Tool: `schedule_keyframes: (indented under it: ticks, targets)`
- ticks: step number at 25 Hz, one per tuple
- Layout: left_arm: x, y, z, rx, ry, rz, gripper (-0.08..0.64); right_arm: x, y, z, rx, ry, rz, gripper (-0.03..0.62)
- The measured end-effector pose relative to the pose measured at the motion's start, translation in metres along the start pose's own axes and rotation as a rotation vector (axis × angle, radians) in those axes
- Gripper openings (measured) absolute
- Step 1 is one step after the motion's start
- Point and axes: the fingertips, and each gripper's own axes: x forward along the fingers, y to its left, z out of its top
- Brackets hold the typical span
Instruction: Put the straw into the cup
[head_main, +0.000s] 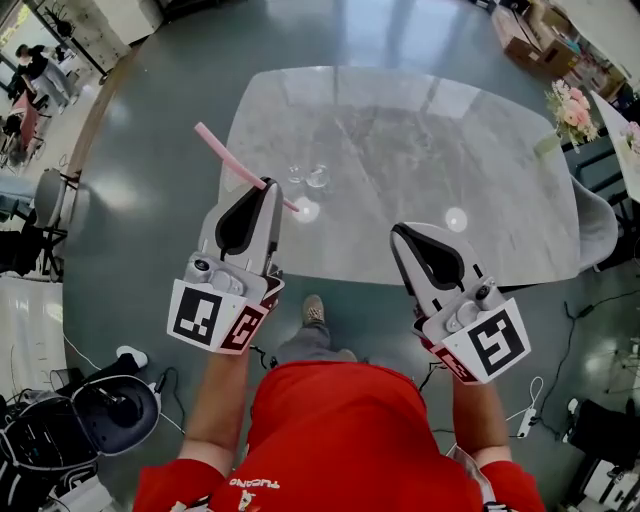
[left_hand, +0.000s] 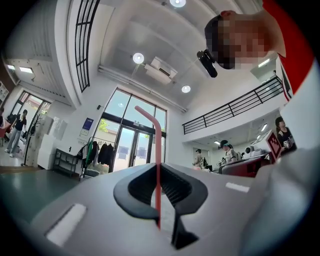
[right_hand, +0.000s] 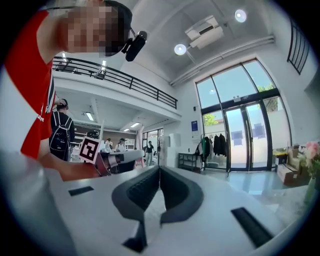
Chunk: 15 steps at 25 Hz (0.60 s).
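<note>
- Two jaws of my left gripper (head_main: 268, 186) clamp a thin pink plastic straw (head_main: 226, 153).
- My right gripper (head_main: 402, 231) is pressed together on nothing.
- A small clear glass cup (head_main: 318, 177) stands on the grey marble tabletop (head_main: 480, 150), beyond the straw.

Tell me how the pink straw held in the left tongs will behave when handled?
Likely light and fairly stiff: the pink straw juts out straight past the left tongs without sagging. Its top looks curved in the left gripper view, so it may flex there. Thin and round, pinched at one spot, it could pivot or slip.
</note>
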Motion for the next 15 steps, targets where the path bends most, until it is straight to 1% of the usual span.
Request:
schedule_keyframes:
  ticks: [6, 15]
  targets:
    - [0.041, 0.024, -0.024, 0.000, 0.013, -0.040, 0.023, 0.033, -0.024, -0.011, 0.014, 0.040, -0.047, 0.002]
    - [0.079, 0.054, -0.072, -0.008, 0.053, -0.101, 0.023, 0.073, -0.037, -0.025, 0.024, 0.091, -0.120, 0.002]
